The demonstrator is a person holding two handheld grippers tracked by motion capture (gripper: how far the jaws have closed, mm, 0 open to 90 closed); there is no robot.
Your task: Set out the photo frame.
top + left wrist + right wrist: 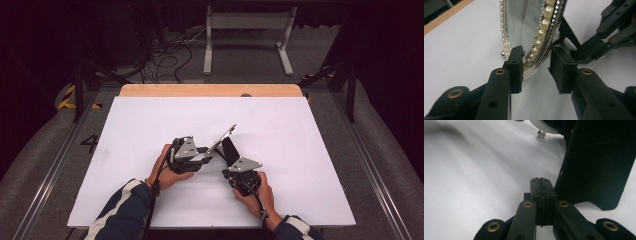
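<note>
An oval mirror frame (223, 139) edged with pearls and silver beads stands tilted on the white table top (150, 125), propped by its black back stand (230, 150). In the left gripper view the pearl rim (544, 22) runs between the jaws of my left gripper (537, 52). The left pad lies against the rim and the right pad stands apart from it, so the gripper is open. My right gripper (541, 181) is shut with nothing between its jaws. Its tip sits low on the table just left of the black stand (596, 165).
A small silver ball foot (540, 133) of the frame rests on the table. The other gripper's linkage (614, 32) shows behind the frame. A wooden strip (210, 90) borders the table's far edge. Beyond it are cables and a white metal stand (247, 30) on the floor.
</note>
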